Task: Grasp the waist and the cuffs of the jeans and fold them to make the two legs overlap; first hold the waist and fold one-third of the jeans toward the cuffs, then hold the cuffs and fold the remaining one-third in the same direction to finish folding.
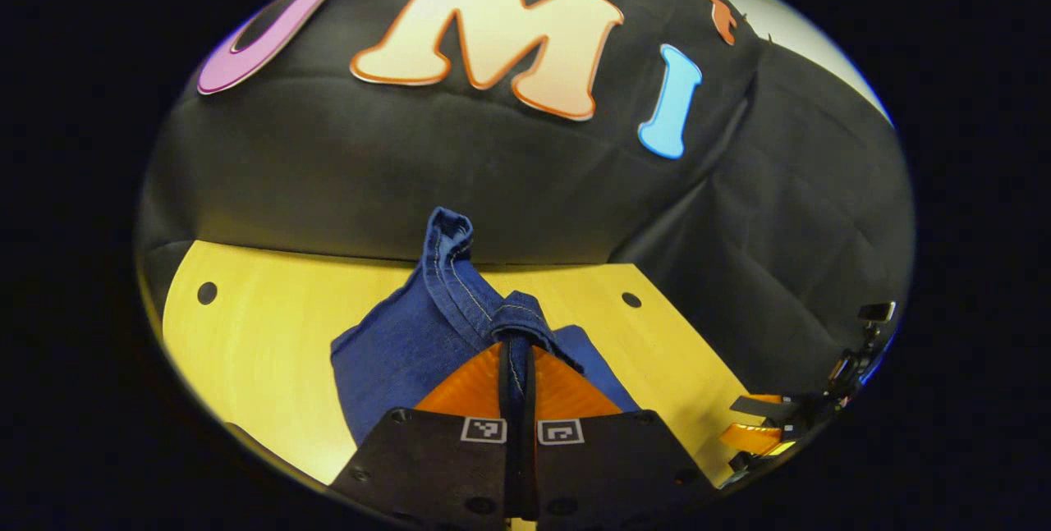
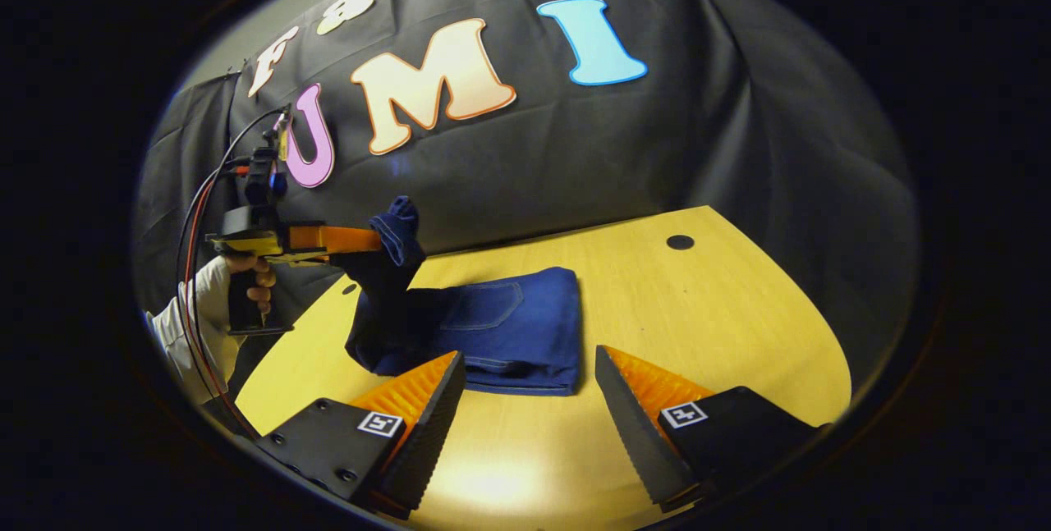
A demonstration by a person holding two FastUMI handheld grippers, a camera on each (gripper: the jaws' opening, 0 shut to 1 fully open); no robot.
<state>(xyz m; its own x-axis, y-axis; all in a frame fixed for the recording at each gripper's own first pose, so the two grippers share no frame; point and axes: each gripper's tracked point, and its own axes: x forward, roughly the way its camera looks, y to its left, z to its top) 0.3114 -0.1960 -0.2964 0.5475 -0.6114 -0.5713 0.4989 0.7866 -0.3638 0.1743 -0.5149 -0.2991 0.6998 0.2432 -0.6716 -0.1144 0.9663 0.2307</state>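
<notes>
Dark blue jeans [image 2: 509, 326] lie folded on the yellow wooden table [image 2: 722, 326], with a back pocket facing up. Their left end is lifted off the table: my left gripper [image 2: 374, 240] is shut on a stitched hem of the jeans, which looks like the cuffs [image 2: 400, 231]. In the left gripper view the left gripper [image 1: 516, 350] has that hem [image 1: 447, 256] pinched between its fingers, and the jeans [image 1: 402, 350] hang below. My right gripper [image 2: 530, 357] stands open just in front of the folded jeans, low over the table, with nothing between its fingers.
A hand [image 2: 246, 276] in a white sleeve holds the left gripper's handle, with cables running up from it. The table has round holes [image 2: 680, 242] near its back edge. The black cloth wall [image 2: 575, 145] stands close behind. The right gripper [image 1: 764, 424] sits at the table's right edge.
</notes>
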